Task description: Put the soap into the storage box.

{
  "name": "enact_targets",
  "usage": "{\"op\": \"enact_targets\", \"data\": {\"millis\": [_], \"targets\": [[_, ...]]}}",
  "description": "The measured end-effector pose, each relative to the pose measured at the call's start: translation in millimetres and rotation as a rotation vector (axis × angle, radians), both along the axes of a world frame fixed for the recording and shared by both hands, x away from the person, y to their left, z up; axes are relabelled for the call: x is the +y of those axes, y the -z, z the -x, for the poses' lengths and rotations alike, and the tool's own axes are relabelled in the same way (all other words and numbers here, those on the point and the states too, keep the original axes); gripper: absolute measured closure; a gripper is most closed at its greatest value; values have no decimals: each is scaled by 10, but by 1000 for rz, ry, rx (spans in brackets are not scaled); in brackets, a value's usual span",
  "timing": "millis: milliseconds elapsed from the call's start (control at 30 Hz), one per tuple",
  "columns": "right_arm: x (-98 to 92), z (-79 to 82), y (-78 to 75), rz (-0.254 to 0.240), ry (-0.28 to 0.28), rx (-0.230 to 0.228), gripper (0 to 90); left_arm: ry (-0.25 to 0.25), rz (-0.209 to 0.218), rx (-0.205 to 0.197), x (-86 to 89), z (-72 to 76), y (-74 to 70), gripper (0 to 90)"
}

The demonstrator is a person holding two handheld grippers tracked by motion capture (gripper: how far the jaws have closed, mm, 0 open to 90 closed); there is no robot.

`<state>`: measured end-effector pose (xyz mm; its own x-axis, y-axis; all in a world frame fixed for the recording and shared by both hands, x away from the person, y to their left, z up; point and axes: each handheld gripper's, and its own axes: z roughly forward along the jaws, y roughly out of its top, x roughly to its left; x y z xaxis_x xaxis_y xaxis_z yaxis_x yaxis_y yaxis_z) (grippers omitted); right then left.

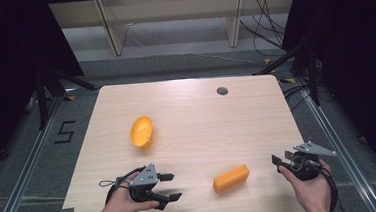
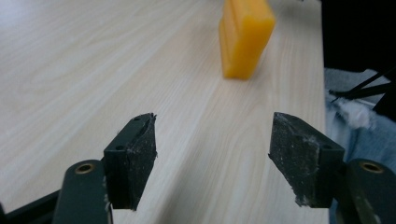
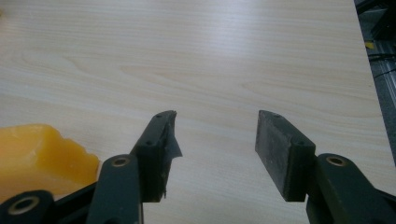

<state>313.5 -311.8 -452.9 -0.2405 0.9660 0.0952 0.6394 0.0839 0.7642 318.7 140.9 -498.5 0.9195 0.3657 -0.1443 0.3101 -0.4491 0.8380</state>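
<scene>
Pale wood-grain table (image 1: 191,111) under us, dark floor around it. Nearest, our left gripper (image 1: 170,187) sits low at the near edge, jaws spread wide with nothing between them. Our right gripper (image 1: 279,160) by the right edge is released too, also empty. Between them lies an orange rectangular foam-like block (image 1: 231,177), touching neither. Farther back, left of centre, an orange oval perforated scoop-shaped thing (image 1: 142,131). Beyond that, a small grey round grommet (image 1: 222,90).

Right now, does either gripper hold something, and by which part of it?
Nothing is held. The left gripper and the right gripper are both open and empty; the orange rectangular block lies on the light wooden table between them, untouched.
</scene>
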Motion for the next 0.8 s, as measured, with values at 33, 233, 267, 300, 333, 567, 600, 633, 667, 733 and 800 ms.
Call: {"op": "enact_targets", "data": {"millis": [33,233,267,300,333,567,600,633,667,733,800], "targets": [[24,25,-5,-15,24,34,487,0,-19,-12,-3,0,17,309],[23,27,21,-6,8,22,519,-6,-8,-3,-54,5,-20,295],[26,26,19,-7,8,23,520,-18,-13,-16,-56,4,-41,295],[27,27,22,3,5,35,527,-8,-10,-11,-61,-10,-59,292],[11,9,29,33,-16,33,529,7,-39,-65,-77,-68,-114,293],[69,20,16,8,4,57,549,30,-56,-78,-291,-175,-288,305],[44,10,17,41,-21,38,544,32,-58,-89,-348,-179,-300,305],[41,10,22,49,-20,40,535,63,-80,-79,-457,-192,-320,301],[37,9,29,47,-21,41,531,63,-80,-79,-457,-192,-320,290],[33,5,39,43,-22,41,528,97,-91,-75,-595,-160,-315,283],[14,21,36,49,-24,52,520,141,-104,-68,-738,-110,-297,263]]}}
